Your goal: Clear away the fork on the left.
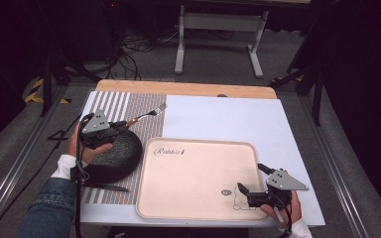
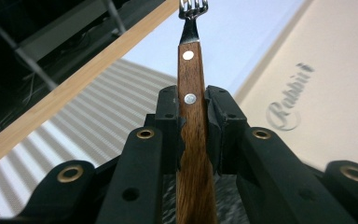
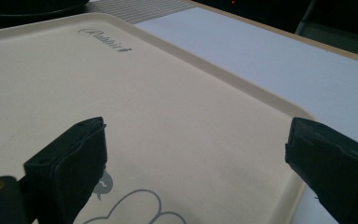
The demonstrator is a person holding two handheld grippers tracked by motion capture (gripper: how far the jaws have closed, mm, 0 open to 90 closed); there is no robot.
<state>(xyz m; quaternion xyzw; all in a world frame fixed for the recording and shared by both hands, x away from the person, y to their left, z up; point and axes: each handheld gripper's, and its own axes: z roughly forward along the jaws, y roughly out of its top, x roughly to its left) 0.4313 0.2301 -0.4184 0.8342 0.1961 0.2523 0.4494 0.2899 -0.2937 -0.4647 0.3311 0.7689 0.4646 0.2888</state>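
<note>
While clamped on the wooden handle, the left gripper point(image 2: 191, 121) held the fork point(image 1: 146, 115) left of the tray point(image 1: 198, 214). Fork judged light, stiff, smooth; mid-handle grip suited it. Right gripper point(image 3: 196, 168) gaped empty over the tray.

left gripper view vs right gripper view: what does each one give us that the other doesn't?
Left gripper view alone: the left gripper shut on the wooden handle of a fork, tines pointing away, and the table's wooden edge. Right gripper view alone: the right gripper with jaws wide apart and nothing between them, and a cartoon print at the tray's near end. Both: the beige tray, its script logo, the striped mat.
</note>
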